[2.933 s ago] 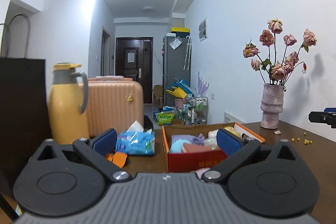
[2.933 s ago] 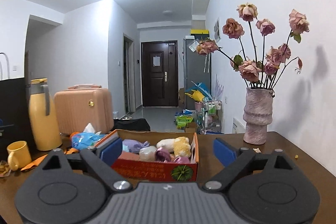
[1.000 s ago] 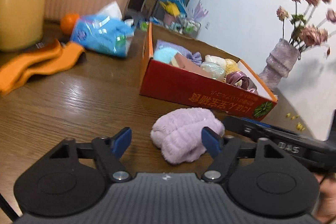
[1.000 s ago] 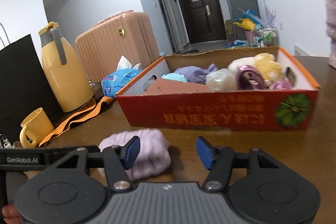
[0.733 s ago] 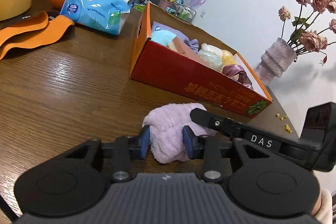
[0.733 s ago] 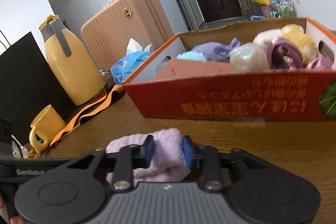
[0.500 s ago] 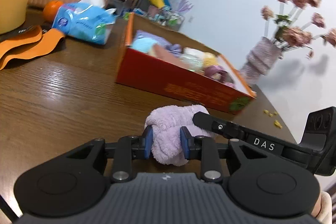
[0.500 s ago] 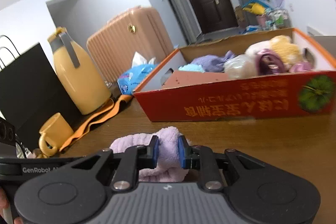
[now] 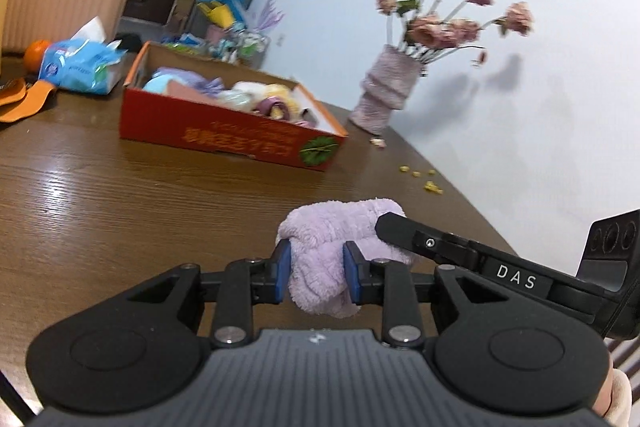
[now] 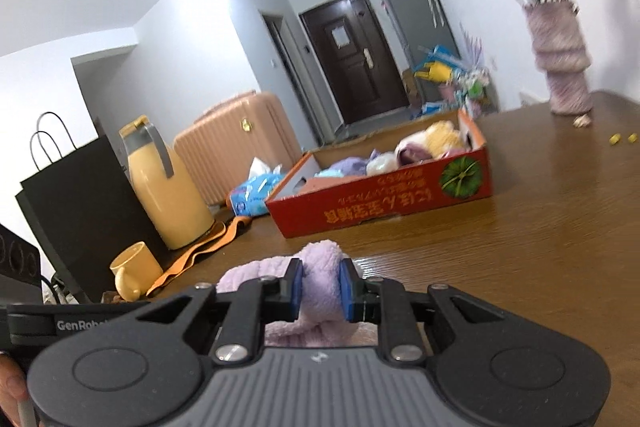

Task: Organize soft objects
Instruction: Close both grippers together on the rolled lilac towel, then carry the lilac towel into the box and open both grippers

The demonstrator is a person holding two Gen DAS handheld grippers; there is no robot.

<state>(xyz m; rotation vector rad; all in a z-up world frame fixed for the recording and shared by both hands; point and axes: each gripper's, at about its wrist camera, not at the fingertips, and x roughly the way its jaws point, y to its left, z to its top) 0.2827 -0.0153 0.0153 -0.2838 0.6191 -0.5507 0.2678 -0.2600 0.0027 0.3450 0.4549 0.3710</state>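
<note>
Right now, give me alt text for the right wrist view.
The right gripper is shut on a fluffy lilac towel above a brown wooden table. Beyond stand a red cardboard box of soft items, a yellow thermos jug and a yellow mug.

The pink flowers (image 9: 448, 23) are smeared by motion blur, and in the right wrist view the top edge crops them. The lavender towel (image 10: 320, 283) disappears behind the gripper body near its lower end. The box's (image 9: 224, 139) printed lettering is unreadable.
</note>
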